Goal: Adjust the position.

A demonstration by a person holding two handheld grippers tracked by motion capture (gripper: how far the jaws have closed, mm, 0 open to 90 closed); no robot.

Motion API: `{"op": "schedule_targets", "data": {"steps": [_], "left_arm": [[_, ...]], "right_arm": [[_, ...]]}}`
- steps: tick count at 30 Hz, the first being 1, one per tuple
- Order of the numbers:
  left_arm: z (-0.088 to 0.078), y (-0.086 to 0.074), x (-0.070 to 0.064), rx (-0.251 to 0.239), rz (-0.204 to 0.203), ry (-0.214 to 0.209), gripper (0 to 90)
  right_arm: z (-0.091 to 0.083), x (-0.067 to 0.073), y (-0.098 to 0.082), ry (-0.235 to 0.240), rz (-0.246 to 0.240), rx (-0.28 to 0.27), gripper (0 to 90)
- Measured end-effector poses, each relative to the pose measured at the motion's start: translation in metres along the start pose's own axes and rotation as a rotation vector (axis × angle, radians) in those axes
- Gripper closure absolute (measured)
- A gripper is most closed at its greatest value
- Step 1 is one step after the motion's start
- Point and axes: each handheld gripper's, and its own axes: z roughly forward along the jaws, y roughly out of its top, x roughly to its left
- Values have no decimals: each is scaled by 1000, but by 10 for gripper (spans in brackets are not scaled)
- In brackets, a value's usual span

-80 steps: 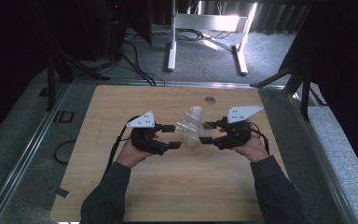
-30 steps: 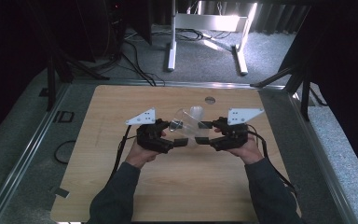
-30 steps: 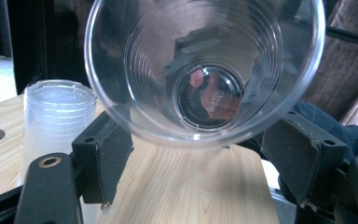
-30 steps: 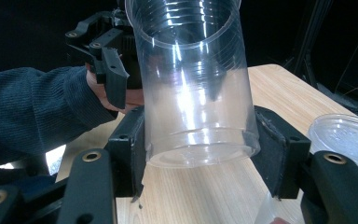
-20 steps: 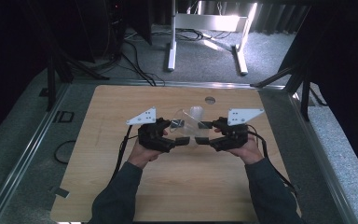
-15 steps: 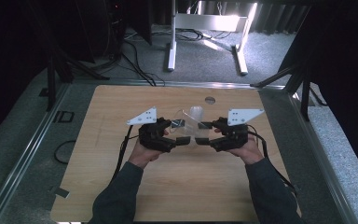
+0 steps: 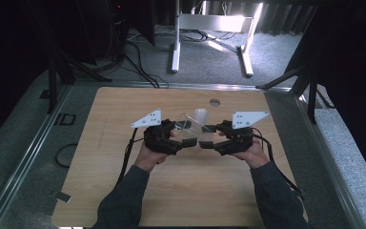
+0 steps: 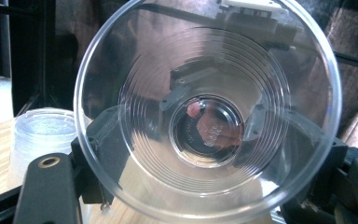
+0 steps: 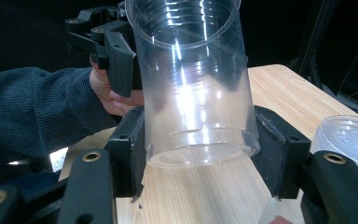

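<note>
A clear plastic cup (image 7: 191,133) lies on its side in the air between both grippers, over the middle of the wooden table (image 7: 124,109). My right gripper (image 9: 198,156) is shut on the cup's base end (image 9: 196,116). My left gripper (image 8: 205,154) straddles the mouth end, and the cup's open rim (image 8: 81,102) faces its camera. Its pads lie against the cup wall, and its jaws have just been closing a little on it. In the high view the left gripper (image 7: 182,139) and right gripper (image 7: 207,139) point at each other, tips almost touching.
A second frosted clear cup (image 7: 201,115) stands on the table just behind the grippers, also seen as the cup (image 8: 39,135) and the cup (image 9: 349,135). A round hole (image 7: 214,102) sits near the table's far edge. Cables and a white stand lie on the floor beyond.
Since the earliest frame the left gripper has moved right to the cup's mouth and the cup has tipped to lie level. Over the last second both hands have stayed put.
</note>
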Motion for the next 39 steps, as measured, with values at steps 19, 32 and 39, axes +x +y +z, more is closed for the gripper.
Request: {"op": "schedule_targets", "data": {"steps": [19, 32, 39], "left_arm": [[1, -1, -1, -25, 1, -1, 306], [1, -1, 1, -56, -19, -8, 268], [1, -3, 1, -68, -23, -12, 292]], "right_arm": [[1, 0, -1, 4, -2, 13, 414], [4, 1, -2, 16, -2, 27, 414], [5, 1, -2, 17, -4, 36, 394]]}}
